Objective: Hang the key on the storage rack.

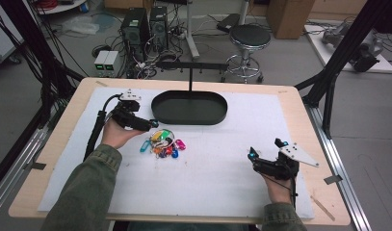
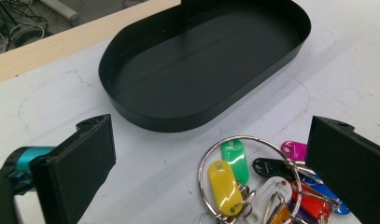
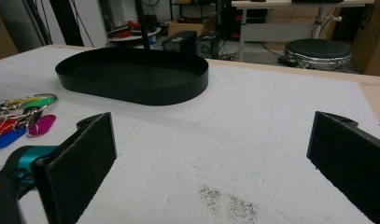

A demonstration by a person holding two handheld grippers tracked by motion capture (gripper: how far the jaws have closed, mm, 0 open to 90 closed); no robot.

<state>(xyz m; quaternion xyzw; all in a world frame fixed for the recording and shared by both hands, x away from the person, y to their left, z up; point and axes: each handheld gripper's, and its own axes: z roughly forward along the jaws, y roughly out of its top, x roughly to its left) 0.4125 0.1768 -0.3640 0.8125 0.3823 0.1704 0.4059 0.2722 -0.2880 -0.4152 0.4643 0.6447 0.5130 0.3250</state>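
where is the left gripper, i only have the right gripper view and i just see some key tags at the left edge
Observer: In the high view the left gripper sits just left of the bunch of key tags, on the near side of the black oval tray.
Operator: is it open
Observer: Yes. The left gripper view shows its jaws spread, with the metal key ring lying between them, not gripped.
Operator: anything in the tray
Observer: No, the left gripper view looks straight into it and its floor is bare.
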